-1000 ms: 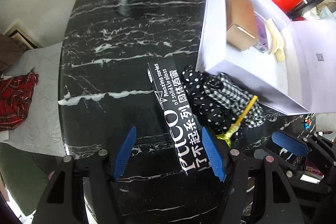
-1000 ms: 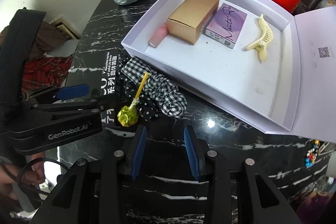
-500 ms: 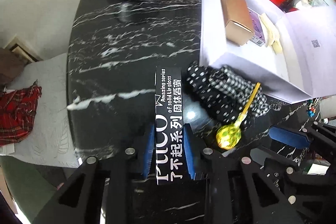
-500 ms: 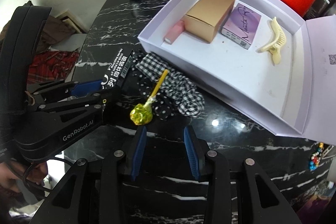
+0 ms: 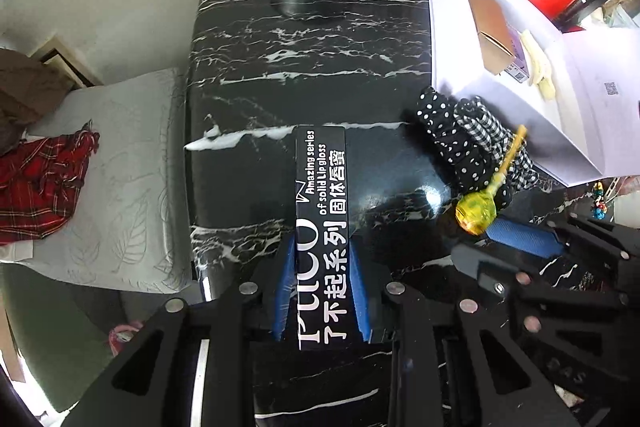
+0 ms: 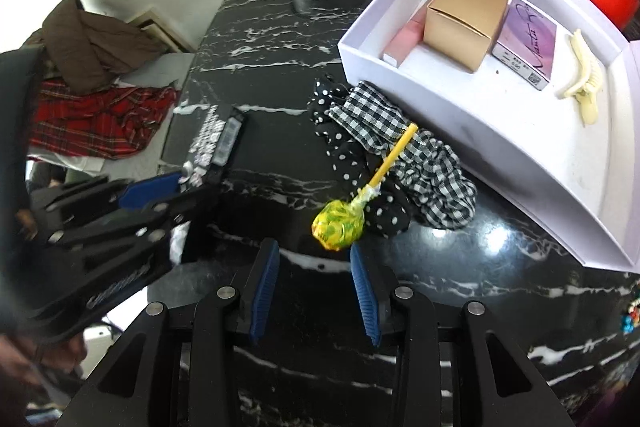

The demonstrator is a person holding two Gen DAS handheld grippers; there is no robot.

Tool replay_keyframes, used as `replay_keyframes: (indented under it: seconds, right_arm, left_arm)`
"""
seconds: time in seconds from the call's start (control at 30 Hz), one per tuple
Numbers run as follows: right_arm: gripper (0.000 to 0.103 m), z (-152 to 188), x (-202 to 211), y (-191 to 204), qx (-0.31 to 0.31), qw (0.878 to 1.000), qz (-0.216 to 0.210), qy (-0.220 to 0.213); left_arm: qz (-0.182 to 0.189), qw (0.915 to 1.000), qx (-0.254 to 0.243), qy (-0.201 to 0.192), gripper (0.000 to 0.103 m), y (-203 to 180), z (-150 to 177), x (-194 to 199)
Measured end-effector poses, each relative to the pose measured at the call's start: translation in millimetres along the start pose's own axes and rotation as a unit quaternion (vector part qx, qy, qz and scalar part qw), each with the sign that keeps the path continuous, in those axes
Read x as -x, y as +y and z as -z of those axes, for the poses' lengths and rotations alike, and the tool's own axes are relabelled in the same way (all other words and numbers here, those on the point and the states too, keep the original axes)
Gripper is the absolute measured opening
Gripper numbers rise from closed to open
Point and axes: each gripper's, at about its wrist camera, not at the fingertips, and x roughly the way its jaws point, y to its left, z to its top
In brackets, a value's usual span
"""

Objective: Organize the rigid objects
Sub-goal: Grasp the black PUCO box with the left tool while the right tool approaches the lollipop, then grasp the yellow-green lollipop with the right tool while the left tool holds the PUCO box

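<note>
The left gripper point(image 5: 320, 287) is now closed on the black lip gloss box point(image 5: 321, 227); a second ago its blue pads stood wide apart on both sides of the box, and now they press its two long sides near the lower end. In the right wrist view the box seems lifted a little off the black marble table point(image 5: 300, 47), but I cannot say this for sure. This means, I think, that the pick is done and the carry to the white tray point(image 6: 360, 39) comes next. The right gripper point(image 6: 314, 285) is open and empty, and it has moved closer to the lollipop point(image 6: 340, 225), which lies just in front of its fingertips and partly on the cloth. The lip gloss box is long, stiff cardboard, glossy, with white letters. The lollipop has a crinkled yellow-green wrapper and a thin yellow stick. The cloth point(image 6: 400, 155) under it is soft, dotted and checked, so it does not belong to the rigid things. In the tray there are already a tan carton point(image 6: 464, 15), a purple flat box point(image 6: 528, 43), a pink stick point(image 6: 404, 43) and a cream hair clip point(image 6: 584, 83). The table is polished and reflects light.
</note>
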Motion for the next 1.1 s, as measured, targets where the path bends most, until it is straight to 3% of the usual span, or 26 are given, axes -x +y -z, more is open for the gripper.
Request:
replay_keyframes:
  seconds: [0.27,0.37,0.67,0.73,1.1]
  right_arm:
    - [0.034,-9.4,-11.8,5.2,-0.005,1.000,0.006,-0.006]
    - [0.023,-9.6,-15.7,7.0,-0.003,1.000,0.013,-0.003]
    - [0.022,-2.8,-14.8,17.1,0.017,1.000,0.016,0.002]
    - [0.009,0.0,-13.0,20.2,0.023,1.000,0.017,0.003]
    - [0.011,9.1,-14.4,25.4,0.021,1.000,0.014,0.004]
  left_arm:
    - [-0.012,0.9999,0.004,-0.002,0.026,4.3,3.9,3.4]
    - [-0.013,0.9999,0.009,-0.002,0.026,8.6,4.5,3.4]
    - [-0.014,0.9998,0.005,-0.013,0.026,-0.2,10.9,15.9]
    - [-0.013,0.9998,0.006,-0.015,0.026,-2.2,11.8,19.1]
    - [-0.016,0.9998,0.008,-0.011,0.026,-2.7,15.2,17.4]
